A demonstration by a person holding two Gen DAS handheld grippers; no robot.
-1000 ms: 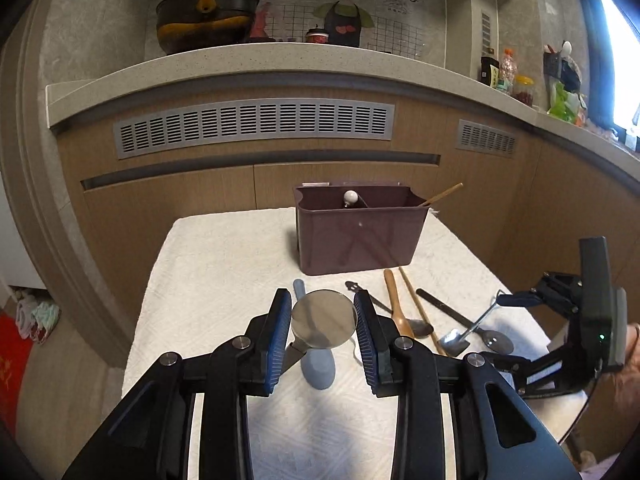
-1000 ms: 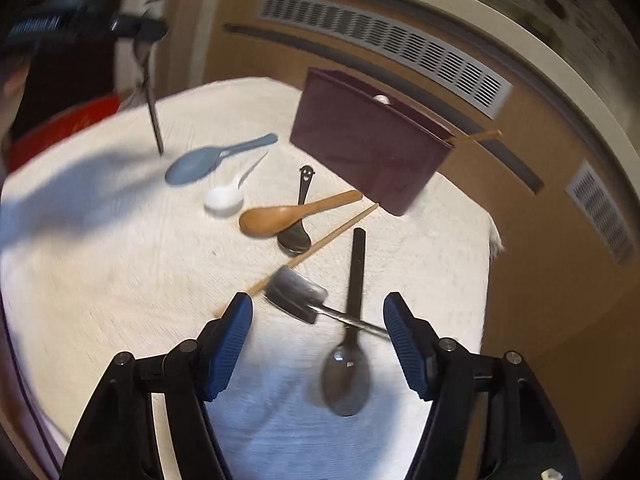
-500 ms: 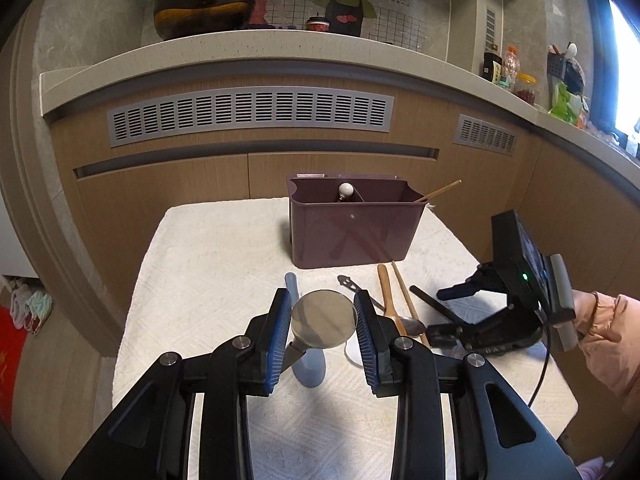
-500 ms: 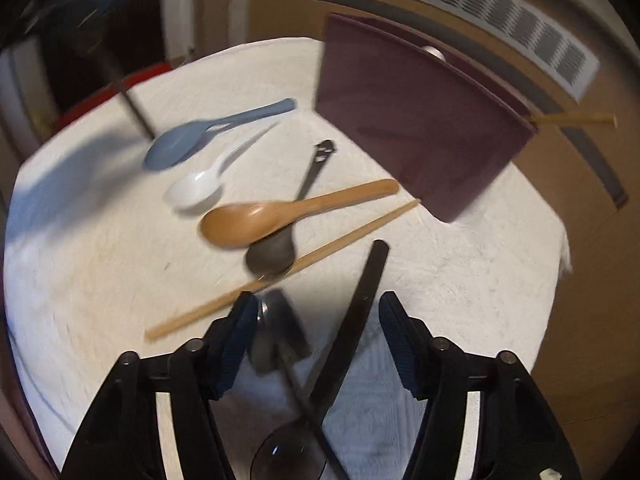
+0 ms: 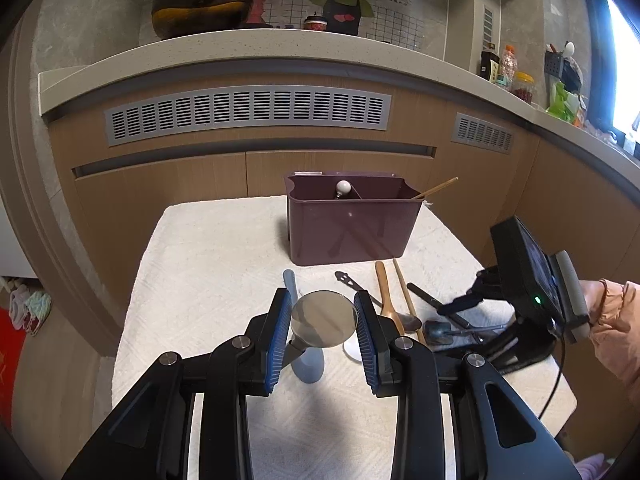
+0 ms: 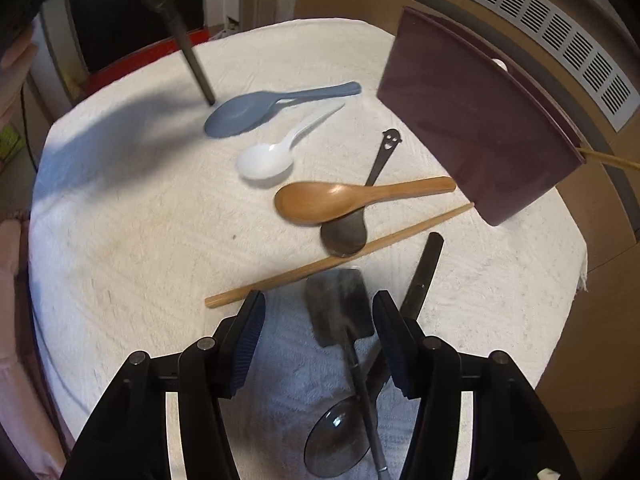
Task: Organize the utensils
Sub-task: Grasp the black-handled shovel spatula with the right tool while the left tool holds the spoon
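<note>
Left tool [image 5: 322, 322] clamped on a round steel ladle [image 5: 324, 319], hovering above the surface [image 5: 208, 264] — right tool [image 6: 318, 326], pads apart, straddles the shovel-shaped spoon [image 6: 340, 306]. Picking step: next, I'd say, close on its handle, then carry to the maroon caddy [image 6: 476, 136].

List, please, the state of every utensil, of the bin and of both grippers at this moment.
left gripper: shut on a round metal spoon bowl, held above the cloth.
right gripper: open, over the small shovel spoon.
purple bin: upright, a chopstick leaning out.
blue spoon: lying flat.
white spoon: lying flat.
wooden spoon: lying across the smiley-handled spoon.
loose chopstick: lying flat.
</note>
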